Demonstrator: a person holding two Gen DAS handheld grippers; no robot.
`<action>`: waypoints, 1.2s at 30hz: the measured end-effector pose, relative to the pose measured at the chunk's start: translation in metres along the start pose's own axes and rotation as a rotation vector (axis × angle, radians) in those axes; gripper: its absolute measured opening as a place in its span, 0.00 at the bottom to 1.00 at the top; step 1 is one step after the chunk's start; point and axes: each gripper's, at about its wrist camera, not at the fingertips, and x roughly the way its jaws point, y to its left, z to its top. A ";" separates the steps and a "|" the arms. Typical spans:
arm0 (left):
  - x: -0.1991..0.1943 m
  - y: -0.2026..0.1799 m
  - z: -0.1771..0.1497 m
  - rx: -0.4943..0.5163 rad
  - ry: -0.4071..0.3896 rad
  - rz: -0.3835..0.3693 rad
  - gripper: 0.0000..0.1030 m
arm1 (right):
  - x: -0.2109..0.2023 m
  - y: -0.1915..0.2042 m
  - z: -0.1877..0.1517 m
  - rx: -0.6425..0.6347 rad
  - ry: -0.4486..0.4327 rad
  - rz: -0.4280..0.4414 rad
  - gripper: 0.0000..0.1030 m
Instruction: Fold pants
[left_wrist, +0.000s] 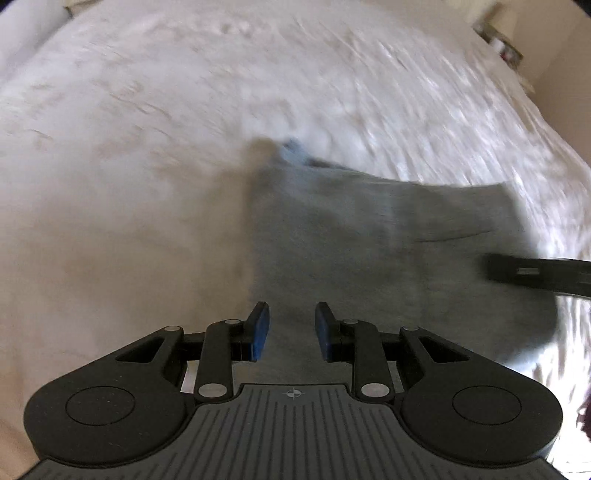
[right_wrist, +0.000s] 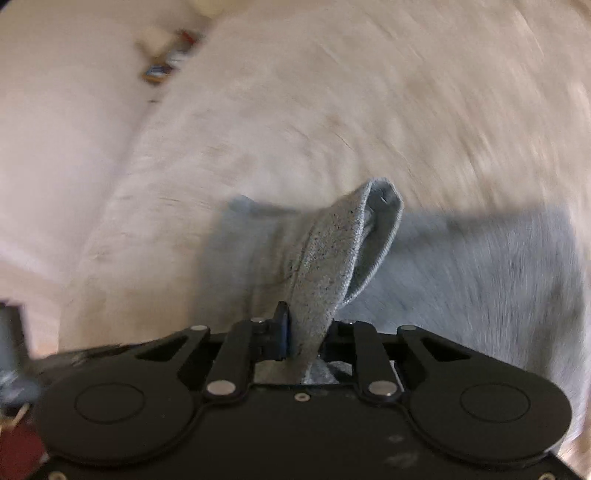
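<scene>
Grey pants (left_wrist: 369, 240) lie folded on a white bedspread (left_wrist: 166, 147), blurred by motion. My left gripper (left_wrist: 291, 314) hovers over their near left edge, its blue pads apart with nothing pinched between them. A black bar of the other tool (left_wrist: 535, 273) reaches in over the pants from the right edge. In the right wrist view my right gripper (right_wrist: 308, 325) is shut on a band of the grey fabric (right_wrist: 332, 266), which rises from the jaws as a loop. The rest of the pants (right_wrist: 480, 277) spreads flat to the right; the right pad is hidden behind the cloth.
The bedspread (right_wrist: 295, 110) fills most of both views. Small items stand on a stand beyond the bed's far right corner (left_wrist: 498, 40). In the right wrist view blurred clutter (right_wrist: 162, 62) lies past the bed's left edge, by a pale wall.
</scene>
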 end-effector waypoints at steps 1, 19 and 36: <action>-0.005 0.002 0.002 -0.001 -0.015 -0.002 0.26 | -0.015 0.010 0.002 -0.040 -0.030 0.011 0.15; 0.038 -0.099 -0.004 0.248 0.080 -0.143 0.26 | -0.036 -0.071 -0.030 0.016 -0.019 -0.370 0.16; 0.035 -0.069 -0.010 0.187 0.026 0.002 0.27 | -0.047 -0.088 -0.016 0.006 -0.062 -0.344 0.16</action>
